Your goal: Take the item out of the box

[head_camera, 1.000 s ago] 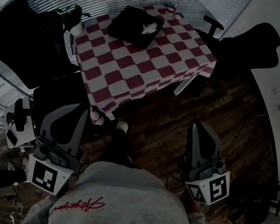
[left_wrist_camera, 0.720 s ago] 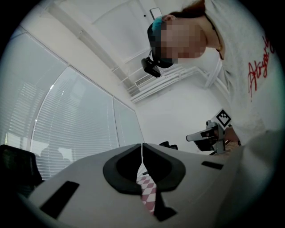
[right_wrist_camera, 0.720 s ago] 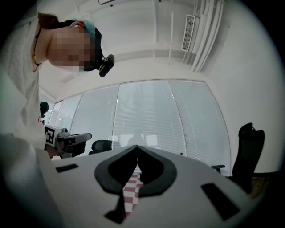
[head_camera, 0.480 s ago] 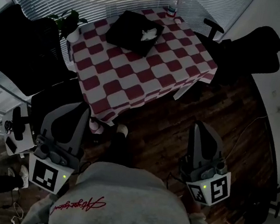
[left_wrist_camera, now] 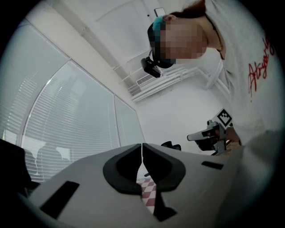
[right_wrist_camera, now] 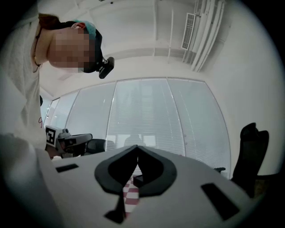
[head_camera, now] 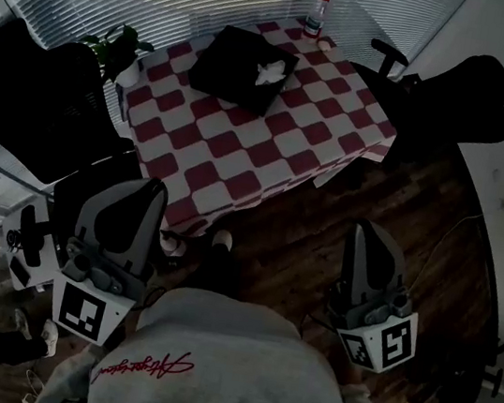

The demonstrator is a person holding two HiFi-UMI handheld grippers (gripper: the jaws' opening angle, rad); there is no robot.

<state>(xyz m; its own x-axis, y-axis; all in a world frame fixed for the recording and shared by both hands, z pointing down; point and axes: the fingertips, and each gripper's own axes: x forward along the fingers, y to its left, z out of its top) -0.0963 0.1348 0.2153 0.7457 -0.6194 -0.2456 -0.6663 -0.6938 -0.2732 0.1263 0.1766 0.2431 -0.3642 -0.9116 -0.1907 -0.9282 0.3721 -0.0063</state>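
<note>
Red cursive script (head_camera: 142, 365) on the grey sweatshirt (head_camera: 237, 355), not legible

The desk (head_camera: 242, 142) has a cloth of red and white checks. The box (head_camera: 232, 60) is black, and the item (head_camera: 270, 74) in it is white. The bottle (head_camera: 314, 21) has a red cap. The floor (head_camera: 419, 222) is dark brown wood. The left gripper (head_camera: 153, 186) and the right gripper (head_camera: 367, 227) are grey, each with a black-and-white square marker. The sweatshirt (head_camera: 236, 364) is grey with red script. The plant (head_camera: 116, 40) is green.
</note>
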